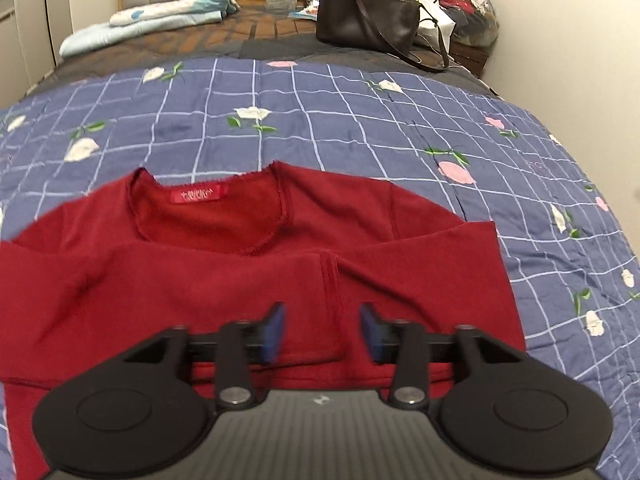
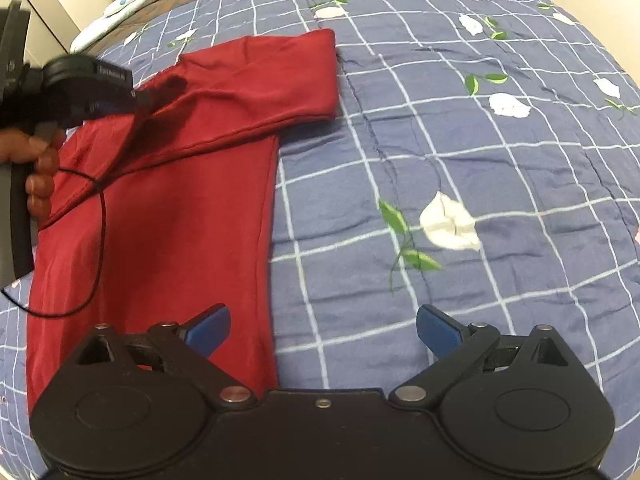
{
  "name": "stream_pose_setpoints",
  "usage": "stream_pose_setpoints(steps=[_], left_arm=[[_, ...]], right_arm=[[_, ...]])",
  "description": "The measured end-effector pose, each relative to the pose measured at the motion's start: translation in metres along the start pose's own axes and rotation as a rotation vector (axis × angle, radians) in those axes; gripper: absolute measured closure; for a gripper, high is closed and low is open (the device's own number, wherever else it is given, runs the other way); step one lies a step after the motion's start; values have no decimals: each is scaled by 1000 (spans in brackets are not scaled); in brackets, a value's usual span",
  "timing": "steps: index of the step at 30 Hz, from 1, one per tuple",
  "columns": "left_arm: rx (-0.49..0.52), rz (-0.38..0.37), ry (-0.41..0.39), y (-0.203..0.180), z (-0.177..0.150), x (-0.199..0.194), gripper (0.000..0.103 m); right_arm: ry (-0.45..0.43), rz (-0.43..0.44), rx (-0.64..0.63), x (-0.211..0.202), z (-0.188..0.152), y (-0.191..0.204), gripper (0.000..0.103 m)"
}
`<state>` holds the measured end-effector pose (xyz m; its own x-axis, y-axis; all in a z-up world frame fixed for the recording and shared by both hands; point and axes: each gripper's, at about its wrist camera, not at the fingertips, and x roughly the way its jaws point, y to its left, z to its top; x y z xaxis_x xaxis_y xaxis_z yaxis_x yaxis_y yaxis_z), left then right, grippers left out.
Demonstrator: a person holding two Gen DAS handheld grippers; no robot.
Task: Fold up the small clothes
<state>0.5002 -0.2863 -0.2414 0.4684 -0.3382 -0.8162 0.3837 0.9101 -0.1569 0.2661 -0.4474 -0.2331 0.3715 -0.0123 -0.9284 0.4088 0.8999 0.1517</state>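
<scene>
Left gripper (image 1: 322,330) agape, red top (image 1: 240,280) below — sleeves folded

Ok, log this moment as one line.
red top: sleeves folded in, flat on quilt | left gripper: open above it | right gripper: open, empty

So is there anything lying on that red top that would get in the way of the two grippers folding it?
Nothing visible: the red top lies bare on the quilt, and both open grippers, left and right, have clear access.

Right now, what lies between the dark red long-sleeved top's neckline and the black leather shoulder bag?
Only bare blue checked floral quilt, then grey bedding, between top and bag; left wrist view.
</scene>
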Motion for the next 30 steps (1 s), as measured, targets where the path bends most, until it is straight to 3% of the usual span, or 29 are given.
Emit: stream_pose_setpoints(steps=[2,4,10,13,16,19,20,21,24,30], left_arm=[[-7,-24,-6,3,-1,-3,36],[-11,-31,-7,7,-2,-7,30],[-72,69,10,36,-8,-14,24],[-114,136,27,59,-13,-19,22],[-169,191,23,86,-20,-31,17],[-230,239,15,113,-28,-47,13],[-251,253,13,123,-31,-52,12],[-271,271,13,133,-35,-56,12],[-333,331,17,166,-48,-69,11],[-489,411,14,233,-72,-90,11]], right_arm=[[-14,-1,5,4,10,-5,3],[-37,7,10,8,25,-10,4],[-117,79,52,35,92,-23,11],[-127,116,78,58,126,-25,24],[-68,167,130,86,149,-26,38],[-23,174,128,101,153,-22,59],[-14,167,114,104,152,-20,75],[-14,151,100,105,150,-19,79],[-36,141,92,101,145,-20,87],[-55,80,65,100,141,-12,88]])
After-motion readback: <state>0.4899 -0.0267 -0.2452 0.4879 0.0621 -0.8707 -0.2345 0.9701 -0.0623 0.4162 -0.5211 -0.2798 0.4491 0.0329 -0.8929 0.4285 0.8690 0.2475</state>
